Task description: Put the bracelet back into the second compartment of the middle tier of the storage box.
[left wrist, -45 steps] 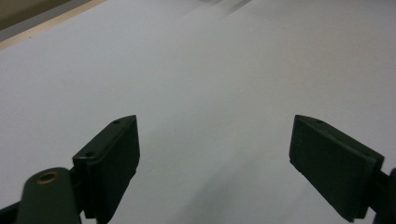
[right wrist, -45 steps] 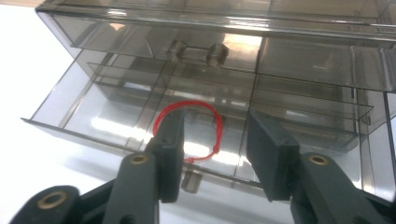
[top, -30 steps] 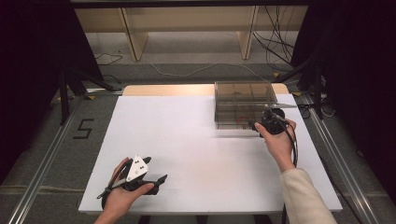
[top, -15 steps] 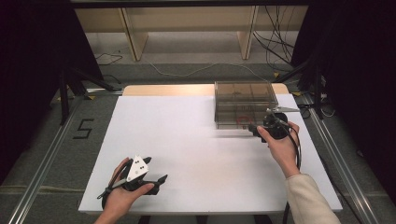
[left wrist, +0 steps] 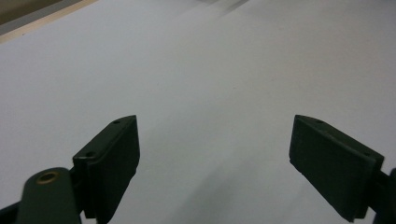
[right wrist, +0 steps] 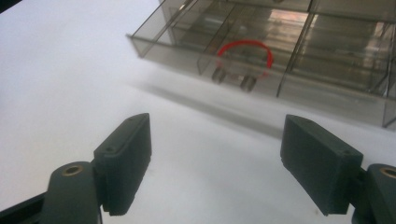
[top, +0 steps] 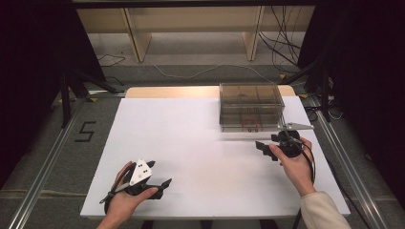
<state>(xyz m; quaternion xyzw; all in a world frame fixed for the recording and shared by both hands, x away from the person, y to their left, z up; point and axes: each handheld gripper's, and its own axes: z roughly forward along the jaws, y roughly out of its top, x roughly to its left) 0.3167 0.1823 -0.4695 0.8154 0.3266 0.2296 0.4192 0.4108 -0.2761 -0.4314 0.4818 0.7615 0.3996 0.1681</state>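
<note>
Person at a white table [top: 200, 143] with 2 handheld grippers.
Right gripper [top: 265, 147], empty jaws just opened wide, sits near a clear compartment box [top: 250, 106] holding a red ring [right wrist: 246, 55]; left gripper [top: 162, 187] rests wide open, well apart.

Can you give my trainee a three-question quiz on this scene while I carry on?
1. True or false: the right gripper holds the red ring.
2. Where does the red ring lie?
A. on the white board
B. inside the clear box
C. in the left gripper
3. Fill in: both grippers have their jaws ____.

Key
1. False. Its jaws have just been opening, with nothing between them, and it sits near the front of the box.
2. B. The ring sits in a front compartment with two small dark cylinders beside it.
3. Open. The left gripper rests over the bare white board, apart from the box.
</note>
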